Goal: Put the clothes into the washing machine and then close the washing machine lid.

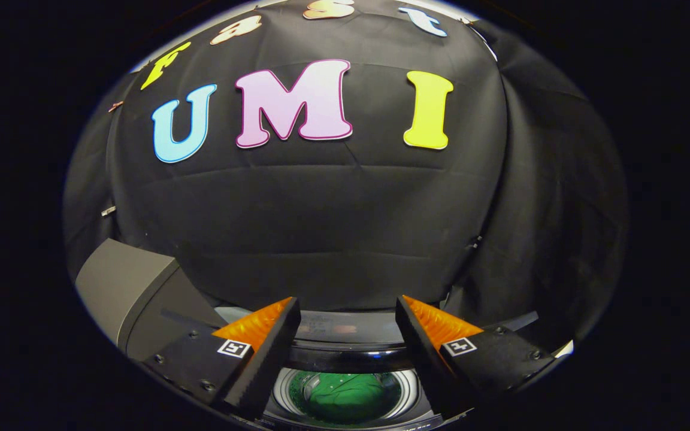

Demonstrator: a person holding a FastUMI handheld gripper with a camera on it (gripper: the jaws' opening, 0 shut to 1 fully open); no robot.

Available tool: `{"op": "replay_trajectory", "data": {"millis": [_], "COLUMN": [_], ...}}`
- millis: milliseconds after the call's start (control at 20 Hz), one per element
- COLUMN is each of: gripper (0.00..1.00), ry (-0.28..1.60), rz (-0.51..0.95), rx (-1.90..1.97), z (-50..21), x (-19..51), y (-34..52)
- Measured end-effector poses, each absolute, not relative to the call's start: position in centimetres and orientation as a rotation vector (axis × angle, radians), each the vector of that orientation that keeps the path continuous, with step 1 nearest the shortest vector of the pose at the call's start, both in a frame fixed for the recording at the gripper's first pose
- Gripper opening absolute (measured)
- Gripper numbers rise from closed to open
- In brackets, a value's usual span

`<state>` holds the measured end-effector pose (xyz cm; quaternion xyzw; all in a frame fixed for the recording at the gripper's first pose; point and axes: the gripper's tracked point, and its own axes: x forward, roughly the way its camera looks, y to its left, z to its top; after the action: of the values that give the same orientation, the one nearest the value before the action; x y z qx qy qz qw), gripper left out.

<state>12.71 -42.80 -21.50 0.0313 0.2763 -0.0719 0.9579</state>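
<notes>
Green clothes (348,398) lie at the bottom of the drum of a top-loading washing machine (345,353), seen between and below the two fingers of the tool (348,323), which hangs above the opening with its fingers spread wide and nothing between them. The grey lid (126,293) stands raised at the machine's left side, well clear of the tool. With the load judged to be in, the step in hand appears to be closing that lid. Doing it well would mean swinging the tool over to the lid's free edge, taking it or pushing from behind its top, and lowering it along its hinge arc rather than letting it drop, checking that no cloth hangs over the drum's rim.
</notes>
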Motion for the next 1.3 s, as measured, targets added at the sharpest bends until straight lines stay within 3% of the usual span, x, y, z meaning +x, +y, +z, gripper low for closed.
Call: {"op": "replay_trajectory", "data": {"millis": [700,900,1300], "gripper": [0.98,0.98,0.97], "ry": [0.636,0.521,0.175], "rz": [-0.125,-0.093,0.029], "rx": [-0.006,-0.028,-0.033], "z": [-23.5,-18.7,-2.5], "x": [5.7,5.8,6.8], "y": [-40.1,-37.9,-28.5]}}
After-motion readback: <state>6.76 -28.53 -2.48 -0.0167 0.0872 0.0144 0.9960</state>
